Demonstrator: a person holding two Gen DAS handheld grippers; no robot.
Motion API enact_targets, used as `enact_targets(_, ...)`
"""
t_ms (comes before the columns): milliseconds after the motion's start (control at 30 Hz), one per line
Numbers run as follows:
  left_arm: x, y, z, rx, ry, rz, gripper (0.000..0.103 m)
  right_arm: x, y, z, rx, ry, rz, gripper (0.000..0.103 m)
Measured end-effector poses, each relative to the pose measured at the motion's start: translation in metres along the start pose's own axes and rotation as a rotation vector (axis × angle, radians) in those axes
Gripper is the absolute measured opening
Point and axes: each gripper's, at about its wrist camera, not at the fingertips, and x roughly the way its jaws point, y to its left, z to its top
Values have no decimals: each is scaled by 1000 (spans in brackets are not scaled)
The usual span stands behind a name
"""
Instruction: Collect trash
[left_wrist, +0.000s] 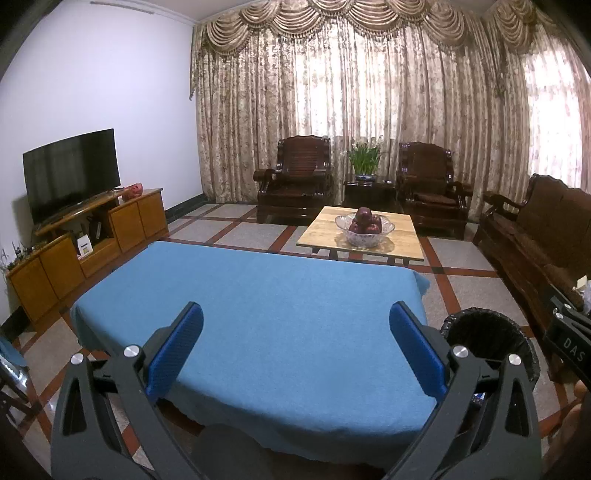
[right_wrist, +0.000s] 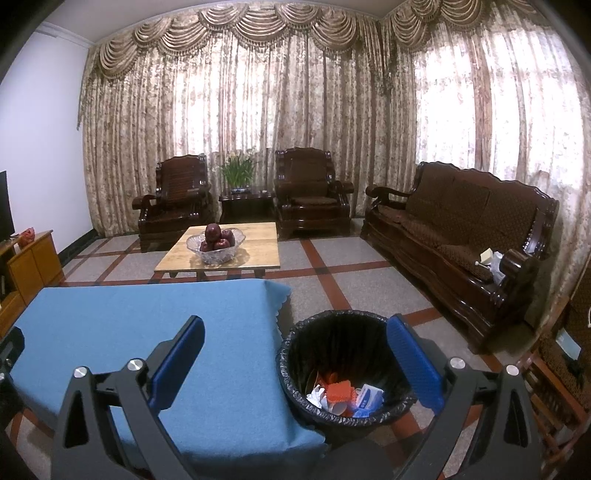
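Presently catalogued, with the black-lined trash bin (right_wrist: 345, 373) taken as landmark:

Item 1 — left gripper (left_wrist: 295, 347). Jaws are spread wide and nothing is held; blue pads (left_wrist: 175, 350) are seen over the blue tablecloth (left_wrist: 258, 295), well to the left of the bin.

Item 2 — right gripper (right_wrist: 295, 360). Jaws are likewise released and empty; in its own view the right pad overlaps the bin's right rim, the left pad lies over the cloth.

Item 3 — collected trash (right_wrist: 347, 398). An orange crinkled wrapper, white scraps and a blue-and-white packet are seen at the bottom of the bin, below and slightly right of the right gripper's midline. No long axis is shown by the loose heap.

Item 4 — tabletop. No loose litter is seen on the cloth left of the bin.

Item 5 — background, beyond the bin: wooden coffee table (right_wrist: 221, 251) with a glass bowl of apples (right_wrist: 216, 242); wooden sofa (right_wrist: 461, 236) to the right, with small pale items at its near end — whether trash cannot be told.

Judgement: collection appears largely done; the right hand is the nearer to the bin.
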Motion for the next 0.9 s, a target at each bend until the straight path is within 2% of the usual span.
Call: enact_targets(900, 2, 1, -6, 11, -1, -3, 98, 6, -3, 2, -1, 8, 2, 97)
